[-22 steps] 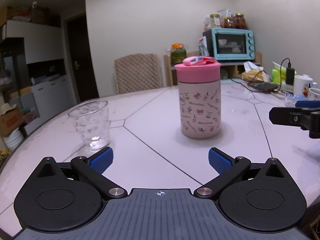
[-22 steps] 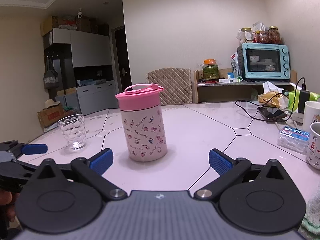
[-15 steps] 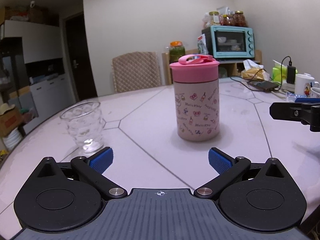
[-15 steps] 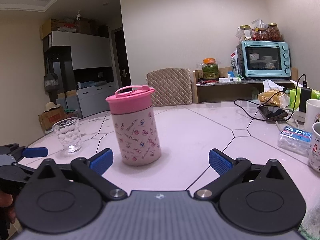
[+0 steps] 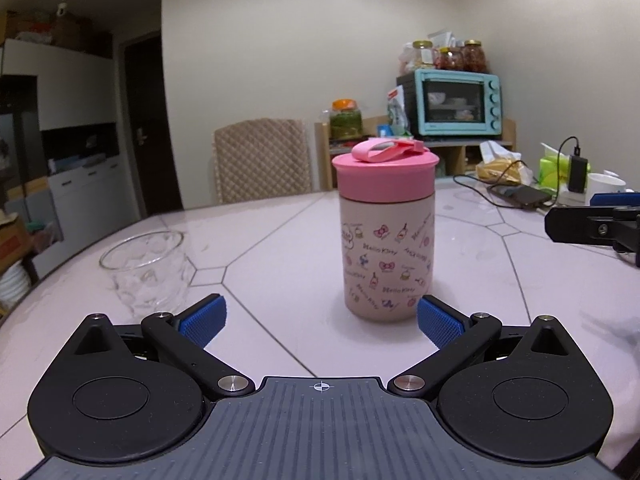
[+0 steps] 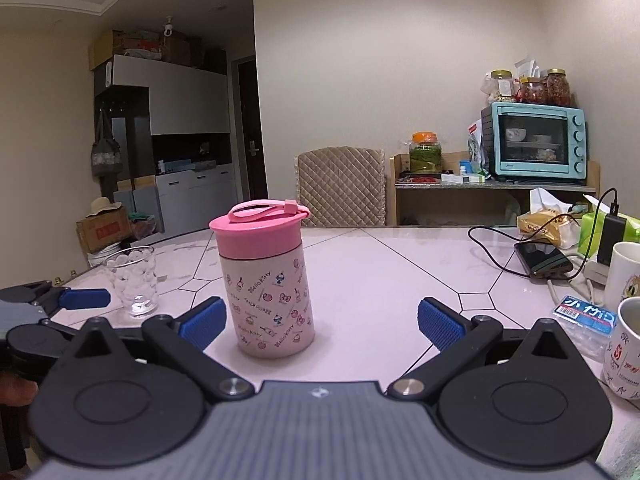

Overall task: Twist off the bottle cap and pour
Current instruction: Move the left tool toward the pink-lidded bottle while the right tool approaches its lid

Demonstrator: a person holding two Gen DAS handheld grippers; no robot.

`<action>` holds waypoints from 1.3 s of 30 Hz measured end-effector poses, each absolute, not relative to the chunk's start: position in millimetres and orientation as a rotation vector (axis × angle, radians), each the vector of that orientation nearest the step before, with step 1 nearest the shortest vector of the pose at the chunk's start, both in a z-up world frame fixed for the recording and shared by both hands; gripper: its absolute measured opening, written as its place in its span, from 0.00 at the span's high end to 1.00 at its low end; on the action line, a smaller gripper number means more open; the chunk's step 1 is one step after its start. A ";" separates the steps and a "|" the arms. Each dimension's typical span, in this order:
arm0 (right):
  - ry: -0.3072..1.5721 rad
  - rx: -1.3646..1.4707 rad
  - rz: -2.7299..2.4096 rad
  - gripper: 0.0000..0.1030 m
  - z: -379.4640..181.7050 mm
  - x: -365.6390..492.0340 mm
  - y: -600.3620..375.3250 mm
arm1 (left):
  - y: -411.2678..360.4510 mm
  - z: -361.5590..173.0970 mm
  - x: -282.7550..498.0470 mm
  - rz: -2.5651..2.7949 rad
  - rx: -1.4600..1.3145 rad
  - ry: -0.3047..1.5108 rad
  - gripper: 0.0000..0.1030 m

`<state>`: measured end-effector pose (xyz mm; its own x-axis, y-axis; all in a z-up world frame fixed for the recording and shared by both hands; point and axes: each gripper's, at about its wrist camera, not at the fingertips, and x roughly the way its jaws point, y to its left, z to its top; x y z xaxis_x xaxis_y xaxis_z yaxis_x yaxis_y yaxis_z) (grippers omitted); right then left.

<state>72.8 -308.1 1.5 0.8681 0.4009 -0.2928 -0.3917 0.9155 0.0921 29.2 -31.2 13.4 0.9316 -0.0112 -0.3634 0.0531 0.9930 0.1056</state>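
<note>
Pink-capped "Hello Kitty" bottle [image 5: 386, 240] stands before both wide-open, empty claws, left claw [image 5: 320, 318] and right claw [image 6: 320, 320].

The tabletop [image 5: 280, 264] is finished in a glossy, stone-like pale surface, divided by thin dark seams. The bottle [image 5: 386, 264] is given a matt printed body, and its cap [image 5: 385, 176] is seen in smooth pink plastic with a soft-looking strap. The glass [image 5: 146, 272] is made of clear dimpled glass. On the left gripper [image 5: 320, 320], matt black plastic arms, shiny metal pivot pins and rough, ribbed blue fingers [image 5: 204, 316] are shown. The chair back [image 6: 340, 188] is covered in quilted cloth.
</note>
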 end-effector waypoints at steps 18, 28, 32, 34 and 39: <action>0.293 0.013 0.357 0.00 -2.4 66.9 -292.2 | -26.1 0.8 48.1 -0.148 0.128 0.378 0.00; 0.283 0.027 0.350 0.00 -2.1 72.9 -282.0 | -21.4 -1.0 61.2 -0.199 0.141 0.383 0.00; 0.278 0.036 0.352 0.00 -2.0 75.7 -278.1 | -20.3 -1.6 66.4 -0.221 0.149 0.383 0.00; 0.275 0.035 0.353 0.00 -2.1 77.5 -276.9 | -19.7 -2.1 69.4 -0.234 0.152 0.383 0.00; 0.274 0.045 0.356 0.00 -2.3 85.8 -275.0 | -17.6 -3.6 77.7 -0.256 0.155 0.385 0.00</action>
<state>85.8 -275.0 -2.3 0.9008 0.3502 -0.2567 -0.3380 0.9367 0.0918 77.7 -17.6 -3.6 0.8949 -0.2171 -0.3898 0.2757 0.9560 0.1007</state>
